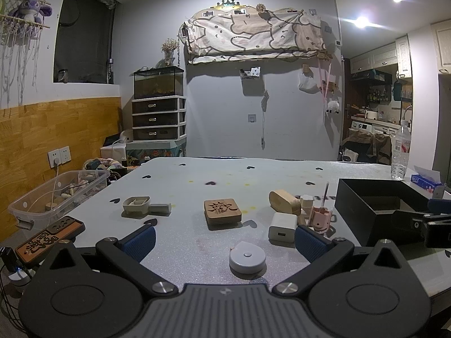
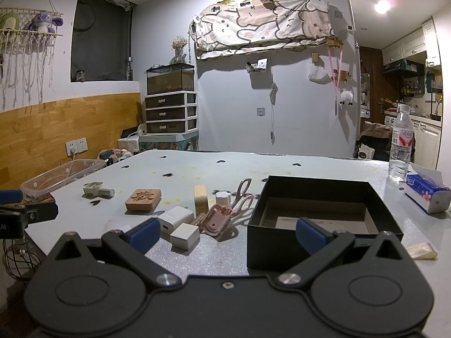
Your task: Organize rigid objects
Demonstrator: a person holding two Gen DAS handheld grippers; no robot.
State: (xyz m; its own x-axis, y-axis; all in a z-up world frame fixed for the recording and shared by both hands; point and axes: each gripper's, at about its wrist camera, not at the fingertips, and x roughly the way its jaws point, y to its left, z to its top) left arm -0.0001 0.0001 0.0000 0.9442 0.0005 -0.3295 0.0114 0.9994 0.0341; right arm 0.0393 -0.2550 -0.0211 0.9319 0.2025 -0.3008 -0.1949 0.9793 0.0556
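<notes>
**Two grippers waiting over a surface full of small things**

The left gripper is hanging low over the near edge of the surface. Its blue fingers are spread wide and holding nothing. A round grey disc is lying between them, not touching either one.

A bit farther off, a wood block with carved marks is lying flat. To its left, a small grey tray is sitting beside a short grey peg. To its right, a white charger is sitting near a pink case and an oval wood piece. A flat brown tag is sitting at the near left edge.

The right gripper is hanging near the black box. Its fingers are spread wide too, and empty. The box is open at the top and sitting on the right part of the surface. A second white cube is sitting just near the charger. Pink scissors are leaning behind the case.

A water bottle is standing at the far right, with a tissue pack near it. A clear bin is sitting off the left edge.
</notes>
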